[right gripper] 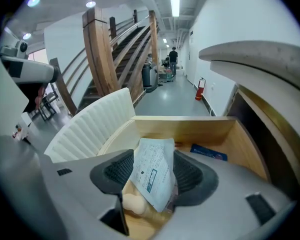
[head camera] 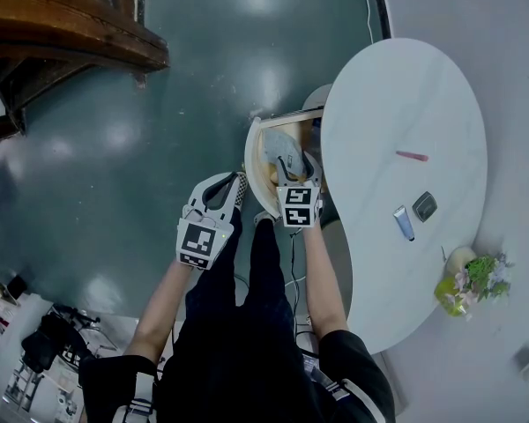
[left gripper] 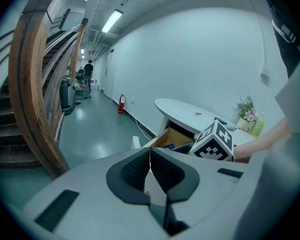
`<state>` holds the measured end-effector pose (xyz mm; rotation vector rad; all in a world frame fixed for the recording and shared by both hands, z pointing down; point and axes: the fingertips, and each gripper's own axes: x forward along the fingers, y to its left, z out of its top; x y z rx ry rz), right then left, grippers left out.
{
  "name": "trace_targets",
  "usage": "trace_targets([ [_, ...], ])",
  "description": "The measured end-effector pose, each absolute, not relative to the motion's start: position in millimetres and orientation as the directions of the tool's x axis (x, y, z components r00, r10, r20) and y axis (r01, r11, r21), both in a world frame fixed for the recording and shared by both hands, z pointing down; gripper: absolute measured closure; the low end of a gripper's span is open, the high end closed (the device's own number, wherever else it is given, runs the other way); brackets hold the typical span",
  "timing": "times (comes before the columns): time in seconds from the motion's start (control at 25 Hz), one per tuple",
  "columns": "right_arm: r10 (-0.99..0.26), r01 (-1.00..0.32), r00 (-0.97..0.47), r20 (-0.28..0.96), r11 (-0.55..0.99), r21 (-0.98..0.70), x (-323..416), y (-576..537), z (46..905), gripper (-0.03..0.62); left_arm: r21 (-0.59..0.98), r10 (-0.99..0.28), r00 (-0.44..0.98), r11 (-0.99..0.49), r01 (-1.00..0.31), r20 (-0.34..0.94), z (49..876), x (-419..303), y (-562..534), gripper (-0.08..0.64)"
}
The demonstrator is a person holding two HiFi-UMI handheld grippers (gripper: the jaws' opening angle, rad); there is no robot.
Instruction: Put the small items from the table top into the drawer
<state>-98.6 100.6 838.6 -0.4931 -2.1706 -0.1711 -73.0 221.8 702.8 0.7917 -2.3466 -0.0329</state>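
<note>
Right claw (right gripper: 155, 171) is down in the open drawer (right gripper: 185, 129), pointing steeply into it. Its jaws are spread wide with a white printed packet (right gripper: 151, 156) standing loosely between them. Doesn't look pinched to me, more like leaning against the right-hand pad. There's a pale beige lump (right gripper: 132, 204) under the packet, can't tell what it is. A blue card (right gripper: 208, 152) lies flat on the drawer floor further back, near the right wall.

Left claw (head camera: 234, 188) hangs off to the side over the green floor, just left of the drawer front. Jaws are pressed together, nothing in them.

The drawer sticks out from under the white oval table (head camera: 397, 104). Left on top are a pink stick (head camera: 412, 156), a small dark square thing (head camera: 425, 205), and a little tube (head camera: 404, 223) just beside that. Flowers (head camera: 476, 276) sit at the near end of the table.
</note>
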Motion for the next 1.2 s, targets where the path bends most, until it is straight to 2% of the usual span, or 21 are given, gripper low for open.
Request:
trace_targets([
  [0.4, 0.256, 0.396, -0.557, 0.790, 0.918, -0.018, -93, 94, 825, 0.351, 0.213, -0.556, -0.609, 0.812, -0.543, 0.566, 691, -66, 220, 0.540],
  [0.88, 0.321, 0.410, -0.557, 0.766, 0.908, -0.082, -72, 104, 774, 0.356, 0.179, -0.572, -0.629, 0.798, -0.575, 0.526, 647, -59, 210, 0.540],
  [0.92, 0.322, 0.406, -0.563, 0.761, 0.910, -0.085, -70, 104, 766, 0.372, 0.176, -0.574, -0.632, 0.797, -0.578, 0.521, 641, -58, 210, 0.540],
  [1.0, 0.316, 0.394, -0.587, 0.745, 0.916, -0.078, -68, 102, 746, 0.453, 0.166, -0.577, -0.637, 0.794, -0.585, 0.512, 628, -56, 208, 0.540],
  [1.2, 0.319, 0.376, -0.645, 0.695, 0.924, -0.075, -63, 98, 688, 0.509, 0.138, -0.585, -0.654, 0.786, -0.602, 0.479, 588, -52, 202, 0.540],
])
